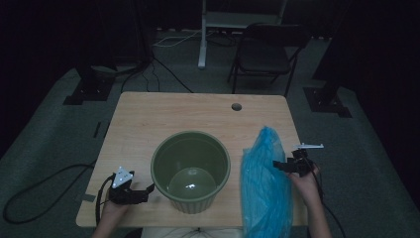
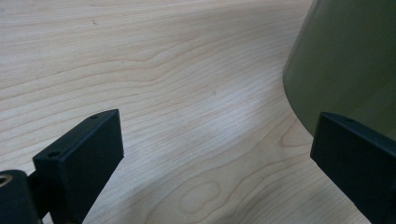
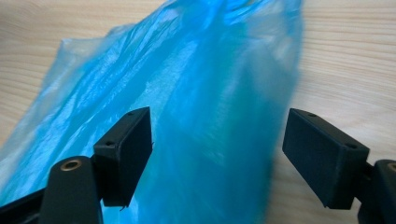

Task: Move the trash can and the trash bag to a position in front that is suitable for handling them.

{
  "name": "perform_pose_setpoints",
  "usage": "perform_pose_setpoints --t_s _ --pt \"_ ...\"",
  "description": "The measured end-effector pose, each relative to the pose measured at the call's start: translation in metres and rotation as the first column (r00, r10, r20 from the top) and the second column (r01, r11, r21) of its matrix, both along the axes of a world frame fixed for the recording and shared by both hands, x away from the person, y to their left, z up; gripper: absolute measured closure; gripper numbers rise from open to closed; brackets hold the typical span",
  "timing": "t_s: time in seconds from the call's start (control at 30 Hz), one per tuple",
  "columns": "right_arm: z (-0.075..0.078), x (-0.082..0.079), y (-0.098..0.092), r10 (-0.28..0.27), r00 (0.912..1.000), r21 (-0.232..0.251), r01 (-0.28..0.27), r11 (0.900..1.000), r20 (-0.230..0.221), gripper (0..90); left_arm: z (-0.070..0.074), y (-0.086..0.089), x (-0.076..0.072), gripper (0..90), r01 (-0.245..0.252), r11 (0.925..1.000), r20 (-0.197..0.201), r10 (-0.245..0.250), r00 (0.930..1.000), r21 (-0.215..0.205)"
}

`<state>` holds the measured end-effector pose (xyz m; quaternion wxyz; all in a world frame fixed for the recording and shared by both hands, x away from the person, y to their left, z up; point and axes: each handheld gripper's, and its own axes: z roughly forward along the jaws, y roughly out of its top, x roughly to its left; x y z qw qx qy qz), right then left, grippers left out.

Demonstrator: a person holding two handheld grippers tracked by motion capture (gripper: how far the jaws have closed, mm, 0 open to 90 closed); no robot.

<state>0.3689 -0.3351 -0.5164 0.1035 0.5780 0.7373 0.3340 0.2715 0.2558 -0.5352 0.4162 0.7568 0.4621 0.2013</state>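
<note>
I have the right gripper (image 1: 280, 165) at the blue bag (image 1: 265, 183), jaws spread wide with nothing between them yet; in the right gripper view the bag (image 3: 201, 116) lies flat on the bench just ahead of the jaws, its film rumpled and faintly blurred at one edge. The bag sits on the right part of the bench (image 1: 163, 114), just beside the green bin (image 1: 190, 168) and hanging over the near edge. My left gripper (image 1: 141, 191) rests low at the bin's left, jaws likewise apart and empty; in the left gripper view the bin wall (image 2: 345, 65) stands close by the far jaw, apart from it as far as I can tell.

The step in hand, as I judge it, is picking the bag up to line the bin; to do it well I would lower the right jaws until one slides under a raised fold near the bag's edge, then close on a single pinch of film rather than press down on the flat middle, where the jaws would only skid; thin plastic will slip and cling, so a slow lift is safer; the left gripper could steady the bin's rim, since an empty bin may shift when the bag drags across it.

No brand, label or writing can be read on the bag, the bin or the bench.
</note>
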Motion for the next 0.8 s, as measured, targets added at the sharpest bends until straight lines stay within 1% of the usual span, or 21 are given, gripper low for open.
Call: perform_pose_setpoints --t_s 0.03,0.1,0.17,0.2,0.27,0.3,0.33,0.37,0.4,0.43,0.5,0.57,0.63,0.67,0.73,0.77,0.8 --pt "-0.003 0.002 0.005 0.001 1.0000 -0.013 -0.001 1.000 -0.003 23.6 0.000 0.000 0.000 3.1 -0.002 1.0000 0.002 0.002 1.0000 0.001" --pt "-0.008 0.004 0.017 0.017 0.9997 -0.055 -0.018 0.998 -0.015 23.5 0.001 0.000 0.000 3.1 -0.002 1.0000 0.003 0.002 1.0000 0.000" --pt "-0.011 0.006 0.028 0.031 0.9993 -0.080 -0.033 0.996 -0.018 23.4 0.001 -0.001 0.000 3.1 0.003 1.0000 0.005 -0.003 1.0000 0.008" --pt "-0.013 0.007 0.033 0.044 0.9989 -0.089 -0.045 0.995 -0.018 23.5 0.000 -0.001 0.000 3.1 0.003 0.9999 0.005 -0.003 1.0000 0.011" --pt "-0.014 0.007 0.043 0.050 0.9987 -0.121 -0.050 0.991 -0.003 23.2 0.000 -0.001 0.000 3.1 0.002 1.0000 0.004 -0.002 1.0000 0.010" --pt "-0.015 0.007 0.048 0.061 0.9981 -0.125 -0.060 0.990 0.002 23.3 0.000 0.000 0.000 3.1 -0.001 0.9999 0.004 0.001 1.0000 0.012" --pt "-0.015 0.006 0.053 0.074 0.9972 -0.137 -0.072 0.988 0.008 23.3 0.001 0.000 -0.001 3.1 -0.002 0.9999 0.005 0.002 1.0000 0.011" --pt "-0.016 0.005 0.059 0.080 0.9967 -0.160 -0.077 0.984 0.014 23.0 0.001 0.000 -0.001 3.1 -0.003 1.0000 0.005 0.003 1.0000 0.009" --pt "-0.017 0.003 0.066 0.093 0.9954 -0.191 -0.087 0.978 0.025 23.1 0.002 0.000 -0.001 3.1 -0.005 0.9999 0.007 0.005 1.0000 0.010" --pt "-0.017 0.001 0.072 0.109 0.9937 -0.231 -0.099 0.968 0.028 23.8 0.002 0.000 -0.001 3.1 -0.003 0.9999 0.009 0.003 1.0000 0.012" --pt "-0.017 -0.004 0.081 0.140 0.9895 -0.228 -0.129 0.965 0.033 26.6 0.002 -0.001 -0.001 3.1 0.000 0.9999 0.010 0.000 0.9999 0.012" --pt "-0.014 -0.009 0.086 0.179 0.9835 -0.231 -0.168 0.958 0.026 38.9 0.002 -0.003 -0.001 3.1 0.001 1.0000 0.010 -0.001 0.9999 0.009" --pt "-0.013 -0.012 0.087 0.201 0.9793 -0.229 -0.190 0.955 0.024 46.7 0.003 -0.004 -0.001 3.1 0.010 0.9999 0.008 -0.010 0.9999 0.012" --pt "-0.012 -0.014 0.086 0.216 0.9761 -0.231 -0.205 0.951 0.023 53.3 0.002 -0.005 -0.001 3.1 0.015 0.9998 0.005 -0.015 0.9999 0.011" --pt "-0.010 -0.017 0.082 0.238 0.9712 -0.234 -0.229 0.945 0.011 70.5 0.002 -0.007 0.000 3.1 0.027 0.9996 0.002 -0.027 0.9996 0.011" --pt "-0.009 -0.018 0.080 0.240 0.9709 -0.235 -0.233 0.944 0.001 82.2 0.002 -0.008 0.000 3.1 0.032 0.9993 0.004 -0.032 0.9995 0.018" --pt "-0.009 -0.019 0.076 0.238 0.9711 -0.220 -0.235 0.947 -0.012 88.8 0.002 -0.009 0.000 3.1 0.036 0.9991 0.003 -0.036 0.9994 0.021"
